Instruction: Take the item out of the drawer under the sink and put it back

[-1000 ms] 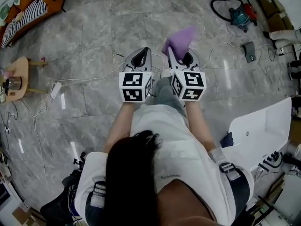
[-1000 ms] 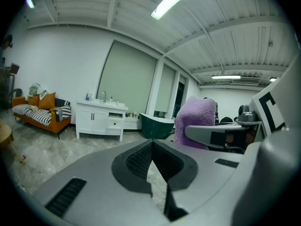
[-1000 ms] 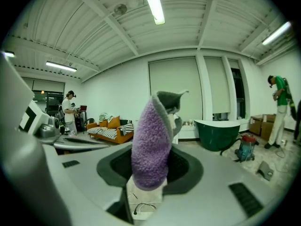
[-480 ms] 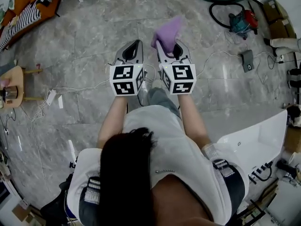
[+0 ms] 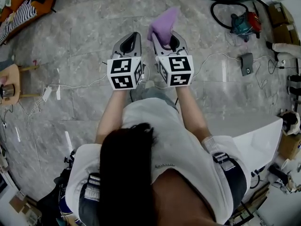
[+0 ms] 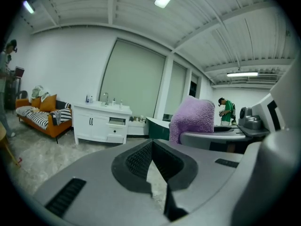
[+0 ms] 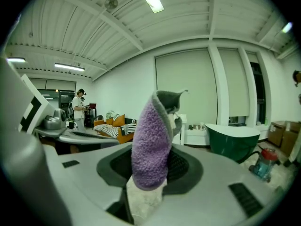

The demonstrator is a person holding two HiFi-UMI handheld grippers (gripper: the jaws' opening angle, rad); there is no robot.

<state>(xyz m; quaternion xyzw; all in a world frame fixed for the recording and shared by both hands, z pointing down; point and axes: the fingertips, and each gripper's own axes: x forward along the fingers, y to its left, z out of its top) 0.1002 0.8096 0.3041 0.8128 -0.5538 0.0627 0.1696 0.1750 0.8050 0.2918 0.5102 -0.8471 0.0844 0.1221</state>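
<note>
A purple cloth [image 5: 164, 25] stands up out of my right gripper [image 5: 165, 37], which is shut on it; in the right gripper view the cloth [image 7: 150, 142] fills the gap of that gripper [image 7: 151, 166] and shows a grey underside at its top. My left gripper [image 5: 133, 36] is held level beside it, shut with nothing in it [image 6: 152, 144]. The left gripper view shows the cloth [image 6: 192, 119] off to the right. Far ahead stands a white sink cabinet [image 6: 101, 124] with bottles on top and one drawer [image 6: 116, 121] that looks pulled out slightly.
I stand on a grey marble floor with loose white cables [image 5: 70, 84]. A red and teal vacuum [image 5: 240, 19] lies at the upper right, a white panel [image 5: 254, 138] at the right. A small wooden table [image 5: 11, 81] and an orange sofa [image 5: 21, 8] are at the left. A dark green tub [image 7: 233, 142] stands ahead.
The person has walked forward across the floor, and both grippers moved with them, side by side. The cloth stays in the right gripper.
</note>
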